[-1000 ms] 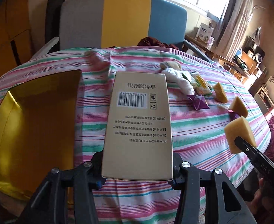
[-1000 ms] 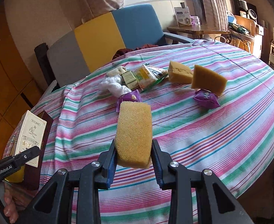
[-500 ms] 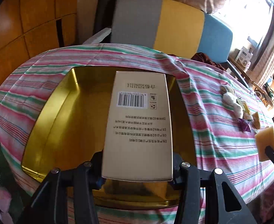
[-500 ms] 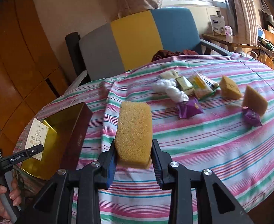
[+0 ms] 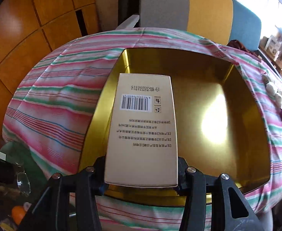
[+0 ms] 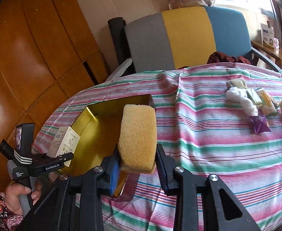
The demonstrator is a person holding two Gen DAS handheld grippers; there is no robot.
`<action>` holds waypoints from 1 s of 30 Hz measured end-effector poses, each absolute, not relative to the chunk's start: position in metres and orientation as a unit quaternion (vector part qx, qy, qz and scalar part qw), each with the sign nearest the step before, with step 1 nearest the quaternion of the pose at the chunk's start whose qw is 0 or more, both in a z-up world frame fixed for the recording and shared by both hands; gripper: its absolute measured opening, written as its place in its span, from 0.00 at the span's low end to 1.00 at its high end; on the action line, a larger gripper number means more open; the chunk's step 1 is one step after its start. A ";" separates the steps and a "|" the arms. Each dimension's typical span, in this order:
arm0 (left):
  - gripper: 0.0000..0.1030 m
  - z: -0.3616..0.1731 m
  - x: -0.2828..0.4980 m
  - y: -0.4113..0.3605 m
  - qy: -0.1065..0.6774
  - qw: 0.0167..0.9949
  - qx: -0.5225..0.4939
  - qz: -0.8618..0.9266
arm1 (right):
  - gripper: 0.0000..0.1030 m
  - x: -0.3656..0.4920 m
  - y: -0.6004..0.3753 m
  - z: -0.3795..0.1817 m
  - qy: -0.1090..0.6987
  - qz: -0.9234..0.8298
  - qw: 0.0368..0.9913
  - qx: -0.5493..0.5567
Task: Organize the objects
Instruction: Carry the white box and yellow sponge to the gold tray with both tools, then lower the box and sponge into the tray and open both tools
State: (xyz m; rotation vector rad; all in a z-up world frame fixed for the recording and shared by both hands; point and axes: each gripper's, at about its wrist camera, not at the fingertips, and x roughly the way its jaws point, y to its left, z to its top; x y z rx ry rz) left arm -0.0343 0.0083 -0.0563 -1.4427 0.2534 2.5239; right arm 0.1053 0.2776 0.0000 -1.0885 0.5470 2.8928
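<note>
Cardboard carton point(image 5: 143, 127), clamped at its near end by the left tongs point(image 5: 141, 175), hangs over the gold tray's point(image 5: 243, 104) left side for release inside. Right tongs point(image 6: 137, 165) grip a yellow sponge point(image 6: 138, 134) beside the tray, apparently queued next.

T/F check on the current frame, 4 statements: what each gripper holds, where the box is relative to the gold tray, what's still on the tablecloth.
1. The left gripper holds a beige carton. True.
2. The right gripper is empty. False: it is shut on a yellow sponge.
3. The carton lies flat on the floor of the gold tray. False: it is gripped above the tray's left part; the right wrist view shows it held up.
4. A purple packet lies on the striped tablecloth, outside the tray. True.
</note>
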 end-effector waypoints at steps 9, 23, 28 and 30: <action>0.54 -0.059 -0.026 -0.005 0.084 0.103 -0.491 0.861 | 0.33 0.079 0.237 -0.006 0.147 0.917 -0.037 -0.370; 0.79 -0.019 0.012 -0.067 -0.052 0.009 -0.405 0.913 | 0.33 0.047 0.180 -0.042 0.132 0.883 -0.096 -0.441; 0.81 -0.014 0.017 -0.088 -0.087 -0.014 -0.405 0.910 | 0.33 0.020 0.153 -0.059 0.139 0.864 -0.115 -0.471; 0.82 -0.013 0.018 -0.095 -0.094 -0.021 -0.408 0.908 | 0.33 0.009 0.145 -0.066 0.147 0.856 -0.114 -0.482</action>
